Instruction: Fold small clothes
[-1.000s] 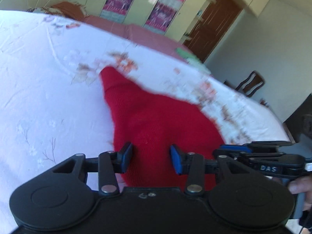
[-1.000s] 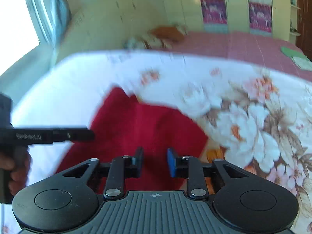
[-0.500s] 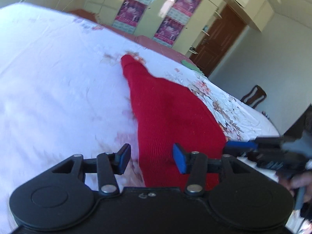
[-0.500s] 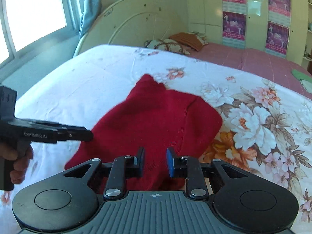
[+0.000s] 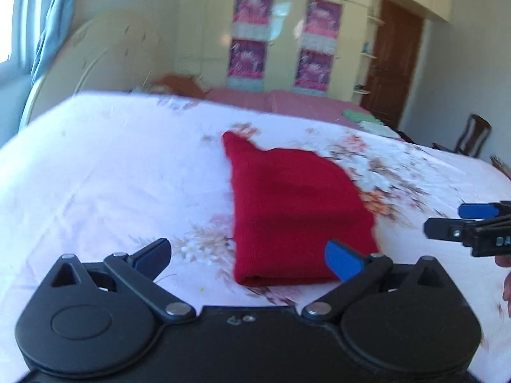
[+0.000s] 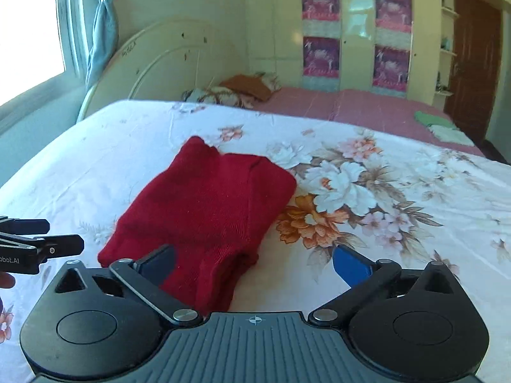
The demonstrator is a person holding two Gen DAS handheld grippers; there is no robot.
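Note:
A red knitted garment (image 5: 287,210) lies folded on the flowered bed sheet (image 5: 111,175), with a narrow end pointing away. My left gripper (image 5: 247,253) hovers just before its near edge, jaws opening wide, pads clear of the cloth. In the right wrist view the same garment (image 6: 210,210) lies ahead and to the left. My right gripper (image 6: 254,258) is over its near corner, jaws also opening wide, gripping nothing. Each gripper shows in the other's view: the right gripper (image 5: 447,220) at the right edge, the left gripper (image 6: 48,236) at the left edge.
A cream headboard (image 6: 166,63) and pillows (image 6: 242,89) lie beyond the sheet. A pink bedspread (image 6: 367,105) carries folded green cloths (image 6: 437,124). A wardrobe with posters (image 6: 392,48), a brown door (image 5: 392,63) and a chair (image 5: 472,137) stand farther off.
Both grippers drew back and upward from the red garment, and their jaws went from narrow to wide. The garment now lies folded on the sheet, free of both.

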